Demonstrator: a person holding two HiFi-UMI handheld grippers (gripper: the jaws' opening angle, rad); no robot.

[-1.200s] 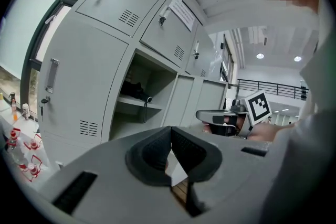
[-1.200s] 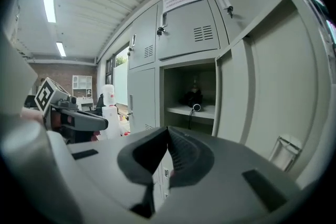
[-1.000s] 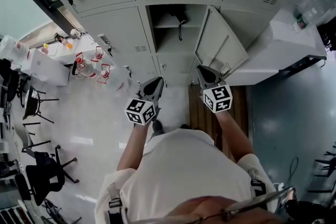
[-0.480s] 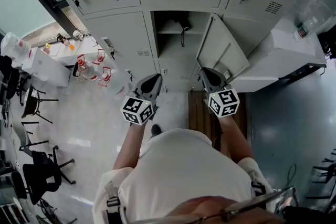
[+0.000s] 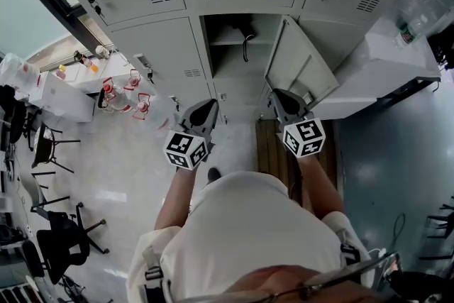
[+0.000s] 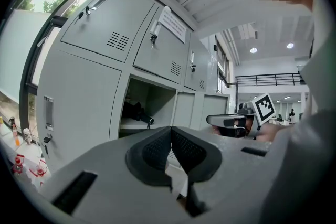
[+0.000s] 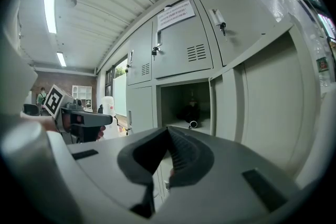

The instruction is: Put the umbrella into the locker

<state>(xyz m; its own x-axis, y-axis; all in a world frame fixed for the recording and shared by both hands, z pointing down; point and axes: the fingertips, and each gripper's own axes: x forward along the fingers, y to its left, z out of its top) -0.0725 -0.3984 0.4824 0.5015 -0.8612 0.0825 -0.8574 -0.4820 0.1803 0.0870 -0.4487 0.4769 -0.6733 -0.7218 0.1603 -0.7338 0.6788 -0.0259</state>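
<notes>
Risen slightly, left gripper (image 6: 170, 136) and right gripper (image 7: 168, 134) are pressed together, empty. Umbrella (image 5: 246, 32) lies in the locker (image 5: 230, 81) ahead, door (image 5: 301, 67) nearer the right gripper.

Umbrella (image 7: 190, 108) dim; label (image 7: 176, 12) txt unreadable.

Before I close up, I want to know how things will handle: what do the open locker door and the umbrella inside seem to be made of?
The locker door looks like painted sheet metal: matte light grey, thin, with a pressed inner panel. The umbrella looks like dark matte fabric, bundled up; its rounded end seems to be smooth plastic, though it is too small to be sure.
</notes>
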